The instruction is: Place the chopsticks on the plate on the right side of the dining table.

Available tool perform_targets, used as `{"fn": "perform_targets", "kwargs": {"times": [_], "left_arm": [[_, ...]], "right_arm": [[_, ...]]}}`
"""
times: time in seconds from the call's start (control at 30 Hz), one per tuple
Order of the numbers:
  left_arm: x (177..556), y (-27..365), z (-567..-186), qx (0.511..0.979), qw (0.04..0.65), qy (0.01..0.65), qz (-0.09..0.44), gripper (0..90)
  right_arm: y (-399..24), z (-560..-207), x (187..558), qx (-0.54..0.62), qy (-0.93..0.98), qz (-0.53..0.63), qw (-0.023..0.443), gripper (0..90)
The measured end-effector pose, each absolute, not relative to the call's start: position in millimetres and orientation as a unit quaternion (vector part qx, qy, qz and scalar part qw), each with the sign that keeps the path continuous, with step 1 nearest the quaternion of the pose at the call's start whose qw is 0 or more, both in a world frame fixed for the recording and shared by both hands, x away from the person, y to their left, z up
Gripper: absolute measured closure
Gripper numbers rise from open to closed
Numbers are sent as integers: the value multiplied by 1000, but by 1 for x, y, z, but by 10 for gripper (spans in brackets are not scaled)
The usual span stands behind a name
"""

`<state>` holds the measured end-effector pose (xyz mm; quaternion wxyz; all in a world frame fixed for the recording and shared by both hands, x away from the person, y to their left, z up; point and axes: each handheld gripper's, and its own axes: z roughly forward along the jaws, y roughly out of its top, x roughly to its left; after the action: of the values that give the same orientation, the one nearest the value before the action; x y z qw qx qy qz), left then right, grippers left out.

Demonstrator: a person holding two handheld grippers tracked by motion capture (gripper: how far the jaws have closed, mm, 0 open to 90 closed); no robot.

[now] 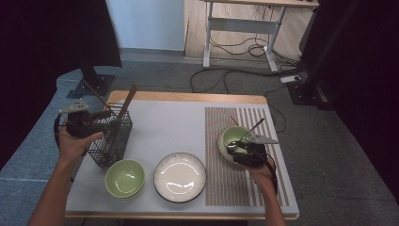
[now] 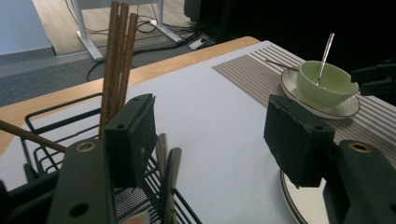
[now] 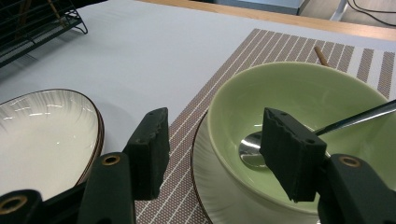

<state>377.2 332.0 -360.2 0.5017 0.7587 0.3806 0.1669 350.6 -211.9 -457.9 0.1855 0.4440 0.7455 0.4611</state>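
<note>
Green bowl (image 3: 299, 116) rim sits between the low right hand-held gripper (image 3: 212, 154)'s open, empty jaws.

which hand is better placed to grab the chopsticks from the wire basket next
Left. The left gripper is right at the wire basket with open jaws, next to the chopsticks. The right gripper sits across the table, open at the rim of the green bowl holding a spoon.

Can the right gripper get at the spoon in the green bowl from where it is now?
Probably yes. The right gripper is open just above the near rim of the green bowl, and the spoon lies uncovered inside, just beyond its jaws.
</note>
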Motion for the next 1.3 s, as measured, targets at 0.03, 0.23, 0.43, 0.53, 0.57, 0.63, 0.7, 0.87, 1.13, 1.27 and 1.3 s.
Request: {"fn": "perform_targets", "kwargs": {"times": [0.03, 0.23, 0.43, 0.53, 0.57, 0.63, 0.7, 0.87, 1.13, 1.27, 1.3], "left_arm": [[379, 334, -359, 758, 501, 382, 168, 343], [384, 339, -358, 754, 503, 388, 170, 345], [388, 345, -359, 749, 505, 393, 172, 349], [390, 347, -359, 748, 505, 395, 173, 349], [391, 348, -360, 747, 505, 396, 172, 350], [392, 349, -360, 747, 504, 398, 172, 350], [393, 350, -361, 746, 504, 399, 172, 351], [396, 352, -362, 743, 505, 405, 171, 355], [403, 362, -367, 739, 501, 416, 171, 360], [406, 367, -369, 739, 499, 419, 173, 363], [407, 369, -369, 738, 498, 421, 173, 363]], "right_arm": [[-212, -458, 350, 444, 745, 462, 186, 422], [-212, -459, 349, 443, 747, 460, 186, 420], [-213, -460, 349, 445, 748, 457, 186, 419], [-212, -460, 349, 445, 748, 455, 186, 418], [-212, -461, 349, 445, 748, 455, 187, 418], [-211, -461, 349, 445, 748, 455, 187, 418], [-211, -461, 349, 446, 748, 454, 187, 418], [-212, -462, 350, 446, 750, 452, 187, 418], [-212, -461, 350, 447, 749, 452, 188, 418], [-211, -462, 350, 448, 749, 450, 188, 418], [-211, -462, 351, 448, 749, 450, 188, 419]]}}
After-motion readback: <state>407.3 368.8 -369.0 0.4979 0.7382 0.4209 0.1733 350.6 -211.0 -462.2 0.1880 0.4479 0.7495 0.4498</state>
